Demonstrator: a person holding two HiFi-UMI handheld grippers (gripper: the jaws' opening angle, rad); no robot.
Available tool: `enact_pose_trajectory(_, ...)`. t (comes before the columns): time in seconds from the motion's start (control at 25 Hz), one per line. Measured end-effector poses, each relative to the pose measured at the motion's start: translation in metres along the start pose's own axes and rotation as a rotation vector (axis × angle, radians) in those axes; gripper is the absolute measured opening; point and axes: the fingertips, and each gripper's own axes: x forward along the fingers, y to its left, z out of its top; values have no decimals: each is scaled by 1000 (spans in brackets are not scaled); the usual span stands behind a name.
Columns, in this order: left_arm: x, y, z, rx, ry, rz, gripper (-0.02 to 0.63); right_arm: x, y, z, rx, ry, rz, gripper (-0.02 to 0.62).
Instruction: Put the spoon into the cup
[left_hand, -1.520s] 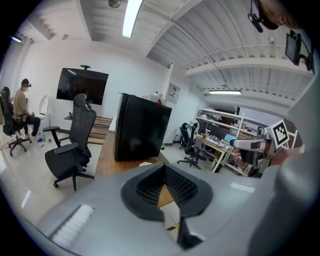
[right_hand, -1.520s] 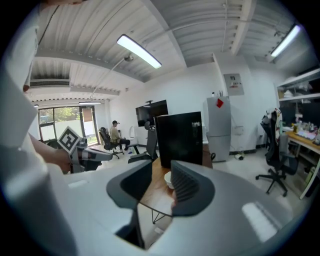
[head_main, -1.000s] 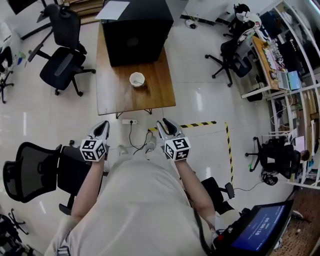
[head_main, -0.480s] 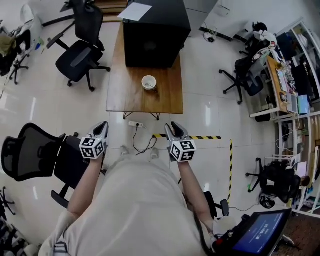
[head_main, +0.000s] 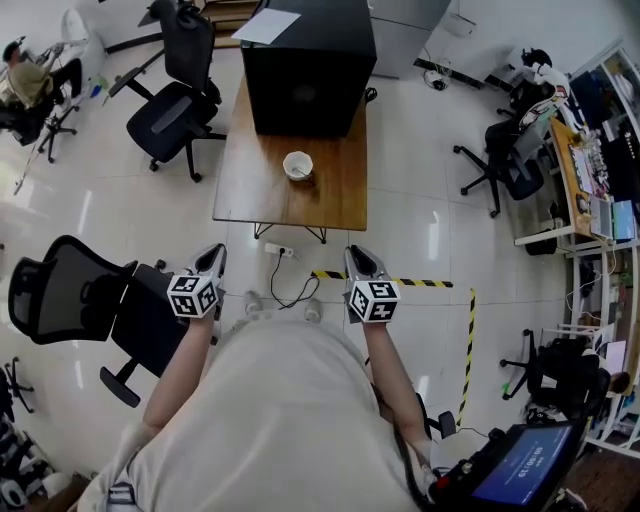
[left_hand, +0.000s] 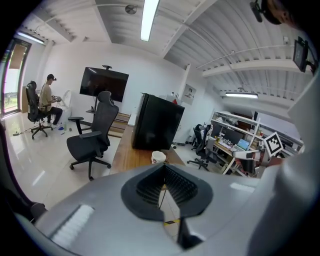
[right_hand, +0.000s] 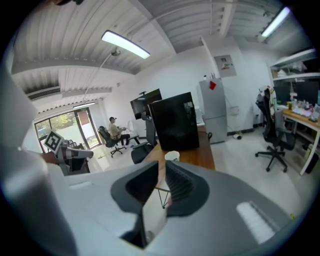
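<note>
Cup (head_main: 298, 165) stands well apart from both tools, out on the tabletop ahead. Nearest the person, the left tool (head_main: 213, 255) has its jaws together with nothing between them. The right tool (head_main: 357, 254) beside it is closing, its jaws meeting at the tips, also on nothing. Both hang over bare floor.

Between them and the near edge of the tabletop (head_main: 245, 195) the floor is open, crossed only by one power strip (head_main: 283, 251) with its cable and one line of yellow-and-black tape (head_main: 400, 280). One black chair (head_main: 70, 300) stands just beside the left tool. A second chair (head_main: 170, 110) sits off the tabletop's far left corner.

The near half of the tabletop is bare wood apart from the one cup, which stands about midway between the near edge and the black box (head_main: 308, 65). The box fills the far end, with one sheet of paper (head_main: 265, 24) on top. The spoon is too small to tell from the cup; whether it lies inside cannot be made out.
</note>
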Motion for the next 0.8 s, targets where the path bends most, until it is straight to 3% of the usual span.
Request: enact_pose_trajectory(0.8,51,-70,-1,37,32,-40,5,-34,-96,-8,105,-14,-57,29)
